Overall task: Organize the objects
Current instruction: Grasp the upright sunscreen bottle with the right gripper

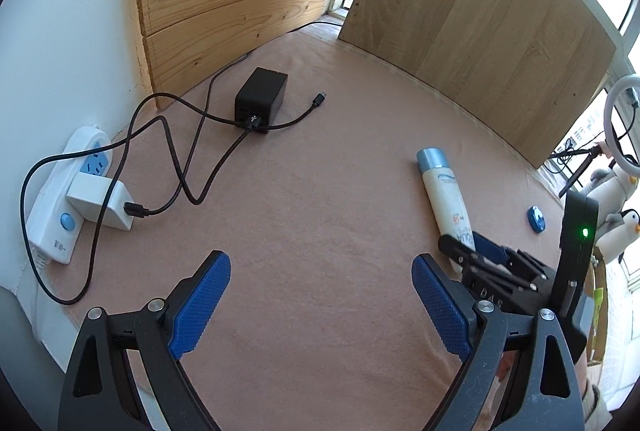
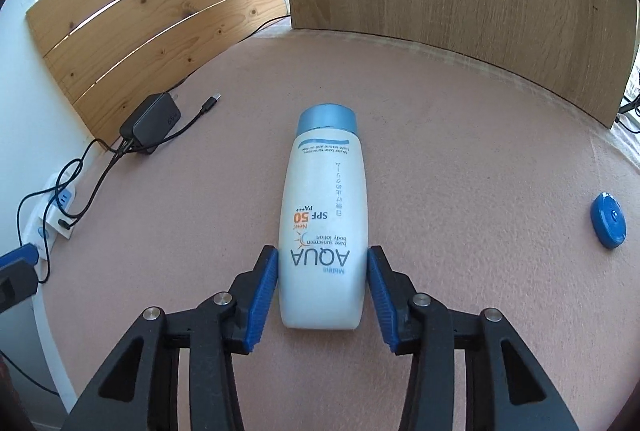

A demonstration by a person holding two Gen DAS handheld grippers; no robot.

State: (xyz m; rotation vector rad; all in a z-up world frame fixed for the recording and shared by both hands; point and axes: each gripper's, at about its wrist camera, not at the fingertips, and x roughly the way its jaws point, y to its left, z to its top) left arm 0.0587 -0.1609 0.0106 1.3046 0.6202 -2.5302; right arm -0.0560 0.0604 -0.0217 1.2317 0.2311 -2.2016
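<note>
Sunscreen bottle point(image 2: 323, 219) lies flat on the pink table mat point(image 2: 460, 159), cap away, its base between the right gripper's point(image 2: 322, 295) parted pads, apparently just clear, positioned for a side grasp. Left gripper point(image 1: 321, 305) hovers spread wide, empty.

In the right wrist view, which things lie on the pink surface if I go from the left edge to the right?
Power strip → black charger → sunscreen bottle, lying between the fingers of the right tongs → small blue disc.
</note>
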